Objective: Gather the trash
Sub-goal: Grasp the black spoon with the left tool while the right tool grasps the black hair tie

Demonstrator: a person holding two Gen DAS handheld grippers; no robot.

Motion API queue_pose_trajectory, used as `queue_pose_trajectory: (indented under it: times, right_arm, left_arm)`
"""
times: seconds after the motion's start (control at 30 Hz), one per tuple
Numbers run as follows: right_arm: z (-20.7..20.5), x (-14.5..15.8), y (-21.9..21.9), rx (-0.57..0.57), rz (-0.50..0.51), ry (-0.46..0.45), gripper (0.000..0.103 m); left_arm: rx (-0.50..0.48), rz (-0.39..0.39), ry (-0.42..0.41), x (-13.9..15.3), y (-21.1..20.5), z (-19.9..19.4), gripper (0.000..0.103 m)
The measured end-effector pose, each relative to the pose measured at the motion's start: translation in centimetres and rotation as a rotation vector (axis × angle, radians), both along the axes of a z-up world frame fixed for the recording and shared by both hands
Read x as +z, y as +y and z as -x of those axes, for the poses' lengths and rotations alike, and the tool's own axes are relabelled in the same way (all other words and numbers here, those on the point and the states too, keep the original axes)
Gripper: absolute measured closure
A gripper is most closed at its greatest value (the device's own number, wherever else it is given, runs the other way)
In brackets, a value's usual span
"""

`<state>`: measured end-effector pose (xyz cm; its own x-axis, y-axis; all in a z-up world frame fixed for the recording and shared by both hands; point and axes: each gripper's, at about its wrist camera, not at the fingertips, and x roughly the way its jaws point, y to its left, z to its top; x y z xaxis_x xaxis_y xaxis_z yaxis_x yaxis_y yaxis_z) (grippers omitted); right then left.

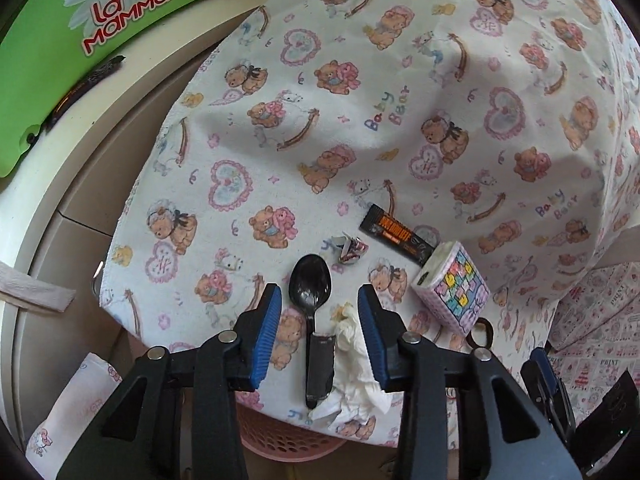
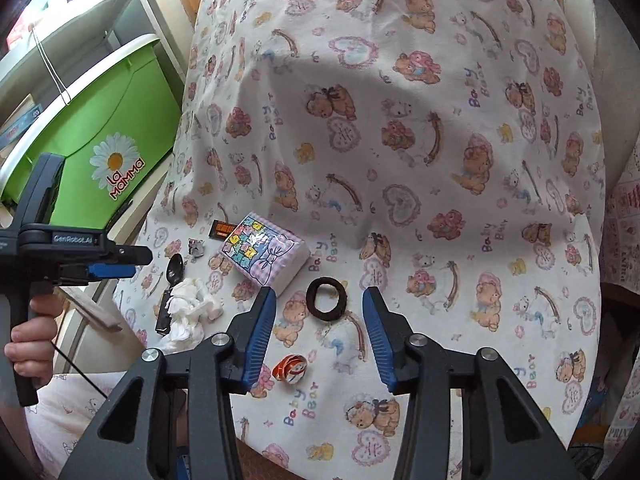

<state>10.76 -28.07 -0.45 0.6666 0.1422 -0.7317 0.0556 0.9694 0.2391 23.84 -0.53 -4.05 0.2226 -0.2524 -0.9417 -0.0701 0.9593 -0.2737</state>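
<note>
A black plastic spoon (image 1: 311, 296) and a crumpled white tissue (image 1: 352, 364) lie on the teddy-bear cloth between the fingers of my open, empty left gripper (image 1: 319, 300). Beyond them lie a small crumpled wrapper (image 1: 351, 249) and a black-and-orange snack wrapper (image 1: 394, 233). In the right wrist view the tissue (image 2: 192, 306), spoon (image 2: 175, 270) and both wrappers (image 2: 196, 248) (image 2: 222, 229) lie at left. My right gripper (image 2: 318, 300) is open and empty, with a black hair tie (image 2: 327, 295) between its tips and an orange-and-white wrapper (image 2: 291, 368) just below.
A pink patterned tissue pack (image 1: 452, 290) (image 2: 266, 250) stands beside the trash. A pink perforated basket (image 1: 288, 436) sits below the table's near edge. A green "La Mamma" bin (image 1: 92, 20) (image 2: 108, 148) stands to the left. The left gripper (image 2: 112, 266) shows in the right view.
</note>
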Motion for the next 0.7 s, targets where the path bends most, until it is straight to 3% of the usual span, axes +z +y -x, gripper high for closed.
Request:
queue_pose_trajectory:
  times: [0.1, 0.27, 0.43, 0.47, 0.5, 0.53, 0.7]
  right_arm:
    - [-0.3, 0.3, -0.2, -0.003, -0.004, -0.008, 0.055]
    - [-0.4, 0.3, 0.1, 0.013, -0.016, 0.001, 0.055]
    - [-0.2, 0.4, 0.7, 0.026, 0.004, 0.001, 0.054]
    - [-0.2, 0.4, 0.7, 0.028, 0.0, 0.0, 0.054]
    - [-0.2, 0.4, 0.7, 0.029, -0.002, 0.0, 0.054]
    - [-0.2, 0.4, 0.7, 0.028, -0.001, 0.001, 0.053]
    - [-0.5, 0.1, 0.0, 0.001, -0.013, 0.021, 0.048]
  left_arm:
    - [-0.01, -0.012, 0.014, -1.0, -0.1, -0.8, 0.078]
    - [-0.006, -0.04, 0.039, -2.6, -0.4, -1.3, 0.078]
    - [-0.031, -0.16, 0.005, -3.4, -1.7, -1.1, 0.079]
    - [-0.041, -0.184, -0.003, -3.4, -2.0, -1.0, 0.081]
    - [-0.051, -0.187, -0.004, -3.5, -2.3, -1.0, 0.095]
    - [-0.056, -0.185, -0.001, -3.6, -2.5, -1.1, 0.099]
    - [-0.052, -0.186, -0.045, -1.8, -3.0, -1.2, 0.103]
